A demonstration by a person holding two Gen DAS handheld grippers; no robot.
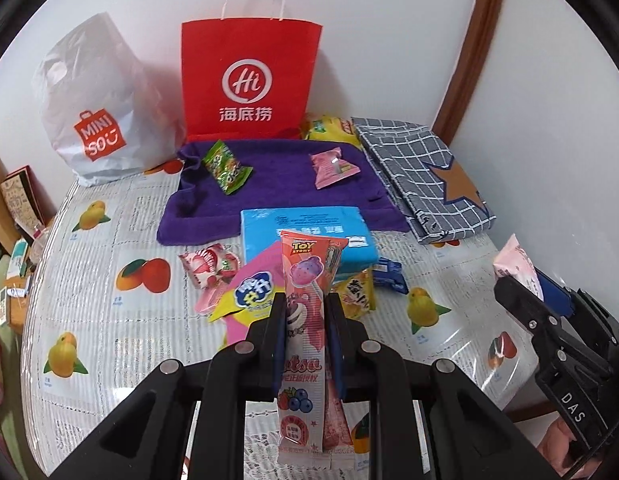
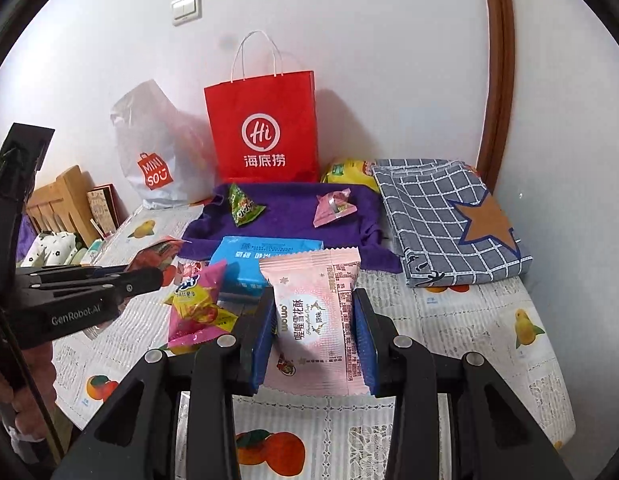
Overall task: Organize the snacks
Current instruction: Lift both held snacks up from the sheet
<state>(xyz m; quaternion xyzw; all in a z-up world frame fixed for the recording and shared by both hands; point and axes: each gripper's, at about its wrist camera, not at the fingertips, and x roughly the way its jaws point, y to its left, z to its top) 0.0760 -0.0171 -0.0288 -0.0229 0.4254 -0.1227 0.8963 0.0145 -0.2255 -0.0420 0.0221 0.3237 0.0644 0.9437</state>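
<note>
My left gripper [image 1: 305, 300] is shut on a long Toy Story lollipop packet [image 1: 305, 304], held upright above the table. My right gripper [image 2: 315, 300] is shut on a pink snowflake-crisp packet [image 2: 315, 308], also lifted; that packet shows at the right edge of the left wrist view [image 1: 515, 264]. A purple towel [image 1: 277, 184] lies at the back with a green candy packet [image 1: 226, 168] and a pink candy packet [image 1: 331, 166] on it. Loose snacks lie in front of it: a pink-yellow packet [image 1: 251, 292], a strawberry candy packet [image 1: 207, 266], a yellow packet [image 1: 355, 292].
A red paper bag [image 1: 249, 80] and a white Miniso bag [image 1: 97, 108] stand against the wall. A blue tissue pack [image 1: 305, 232] lies before the towel. Folded checked cloth [image 1: 425, 176] sits at the right, a yellow bag [image 1: 329, 128] behind it. Clutter lines the left table edge.
</note>
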